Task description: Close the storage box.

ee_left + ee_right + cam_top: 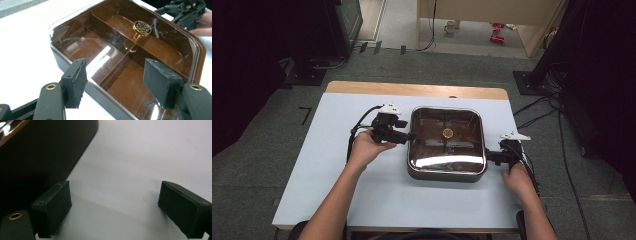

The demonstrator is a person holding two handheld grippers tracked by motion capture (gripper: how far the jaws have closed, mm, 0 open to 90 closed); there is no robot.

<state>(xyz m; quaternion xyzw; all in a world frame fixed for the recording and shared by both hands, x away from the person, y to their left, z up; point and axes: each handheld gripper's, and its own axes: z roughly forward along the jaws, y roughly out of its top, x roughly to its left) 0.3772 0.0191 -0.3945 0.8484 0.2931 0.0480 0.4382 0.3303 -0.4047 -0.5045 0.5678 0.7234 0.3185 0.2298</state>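
Observation:
A square dark box (446,172) with a clear lid (464,127) sits mid-table; brown dividers show through the lid (105,47), and a small gold knob (447,133) (142,27) tops it. My left gripper (408,136) (115,75) is open at the box's left side, jaws spread over the lid's edge. My right gripper (488,157) (113,207) is open at the box's right side, low over the table, with the box's dark wall (37,162) beside its left jaw. In the left gripper view the right gripper (186,10) shows beyond the box.
The table (337,165) has a pale blue-white top with a wooden strip (412,90) along its far edge. Cables (537,112) run over the grey floor to the right. Dark equipment stands (307,70) sit behind the table at the left.

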